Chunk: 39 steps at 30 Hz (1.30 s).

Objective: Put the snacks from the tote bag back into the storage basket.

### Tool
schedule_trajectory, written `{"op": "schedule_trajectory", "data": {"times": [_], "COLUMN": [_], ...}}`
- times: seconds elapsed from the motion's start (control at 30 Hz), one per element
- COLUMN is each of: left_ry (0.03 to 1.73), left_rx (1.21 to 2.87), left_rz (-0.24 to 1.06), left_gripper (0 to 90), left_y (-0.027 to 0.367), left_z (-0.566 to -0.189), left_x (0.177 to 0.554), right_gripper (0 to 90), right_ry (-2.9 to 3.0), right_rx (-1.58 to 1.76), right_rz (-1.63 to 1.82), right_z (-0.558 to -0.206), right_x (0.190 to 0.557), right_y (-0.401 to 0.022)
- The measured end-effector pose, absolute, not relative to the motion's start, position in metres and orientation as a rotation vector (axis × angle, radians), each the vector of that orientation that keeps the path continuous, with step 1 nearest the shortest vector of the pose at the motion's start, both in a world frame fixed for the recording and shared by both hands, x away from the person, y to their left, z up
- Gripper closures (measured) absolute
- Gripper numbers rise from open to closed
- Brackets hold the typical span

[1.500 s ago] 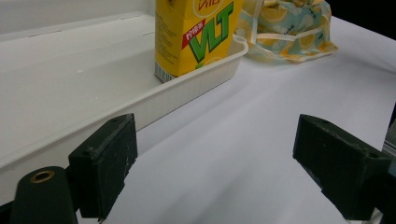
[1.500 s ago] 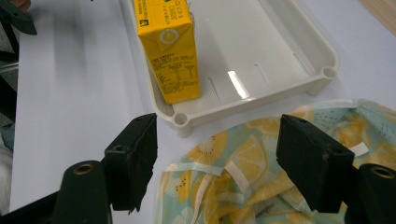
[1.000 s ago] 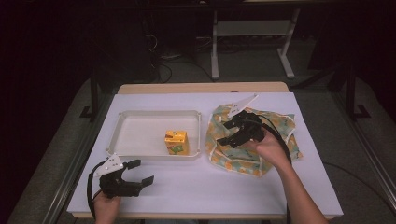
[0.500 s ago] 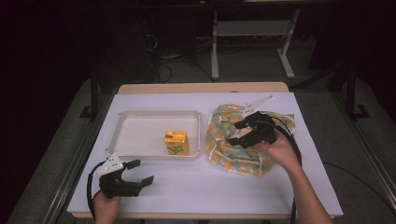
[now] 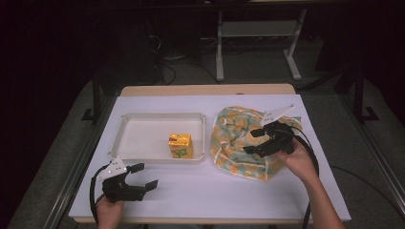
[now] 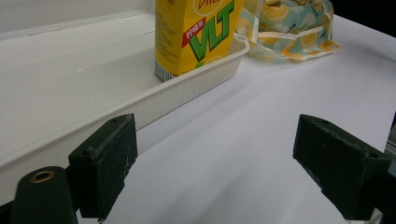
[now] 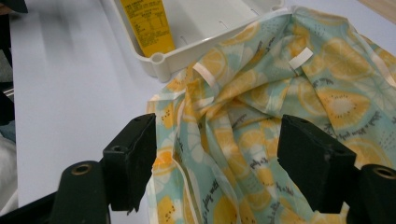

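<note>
Over the crumpled lemon-print cloth bag [image 5: 239, 143] at the right of the white table [image 5: 215, 195], hovering now with the right gripper [image 5: 254, 141]; a second ago nearer the tray side of the bag, since then carried across toward the right and slightly lower. Jaws wide apart, about as before, with folds of the bag seen between them in the right gripper view [image 7: 215, 163] but pads not pressing on the fabric, as far as can be judged; nothing gripped. Bag [image 7: 280, 107] lying in the same place as earlier, touching the right rim of the white tray [image 5: 143, 136], maybe a little more rumpled, hard to tell from above. Inside the tray, upright near its front right corner, a yellow drink carton [image 5: 181, 145], not moved; also visible in the left gripper view [image 6: 196, 32]. At the front left of the table, low above the surface, the left gripper [image 5: 143, 176], unchanged in place, jaws fully open [image 6: 210, 172] and empty, pointing toward the tray [image 6: 70, 93].
</note>
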<state>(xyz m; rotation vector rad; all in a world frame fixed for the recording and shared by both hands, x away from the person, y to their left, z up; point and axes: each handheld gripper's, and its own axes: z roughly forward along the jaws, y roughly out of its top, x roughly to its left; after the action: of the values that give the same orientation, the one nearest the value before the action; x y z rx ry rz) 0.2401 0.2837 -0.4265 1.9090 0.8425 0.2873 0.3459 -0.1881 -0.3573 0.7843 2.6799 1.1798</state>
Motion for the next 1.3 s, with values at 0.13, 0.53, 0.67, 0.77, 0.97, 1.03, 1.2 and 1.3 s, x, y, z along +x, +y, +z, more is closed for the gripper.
{"op": "schedule_trajectory", "data": {"times": [0.13,0.53,0.67,0.77,0.97,1.03,1.2,1.3], "left_ry": [0.843,0.851,0.848,0.849,0.845,0.846,0.846,0.848], "left_rx": [1.909,1.913,1.909,1.909,1.91,1.909,1.909,1.907], "left_rz": [0.288,0.278,0.285,0.284,0.285,0.286,0.287,0.289], "left_gripper": [13.4,13.4,13.4,13.4,13.4,13.4,13.4,13.4], "left_y": [0.284,0.282,0.282,0.282,0.282,0.282,0.281,0.281], "left_z": [-0.427,-0.427,-0.427,-0.427,-0.427,-0.427,-0.427,-0.427], "left_x": [0.24,0.24,0.24,0.24,0.239,0.24,0.24,0.24], "right_gripper": [27.9,27.8,27.8,27.8,27.8,27.7,27.7,27.7], "right_ry": [2.667,2.647,2.637,2.634,2.625,2.631,2.609,2.599], "right_rx": [0.8,0.842,0.846,0.838,0.835,0.841,0.864,0.886], "right_rz": [1.185,1.19,1.192,1.185,1.187,1.177,1.173,1.189], "right_z": [-0.359,-0.371,-0.373,-0.376,-0.38,-0.383,-0.391,-0.394], "right_x": [0.341,0.328,0.322,0.317,0.307,0.304,0.297,0.293], "right_y": [-0.196,-0.216,-0.22,-0.221,-0.225,-0.226,-0.232,-0.237]}}
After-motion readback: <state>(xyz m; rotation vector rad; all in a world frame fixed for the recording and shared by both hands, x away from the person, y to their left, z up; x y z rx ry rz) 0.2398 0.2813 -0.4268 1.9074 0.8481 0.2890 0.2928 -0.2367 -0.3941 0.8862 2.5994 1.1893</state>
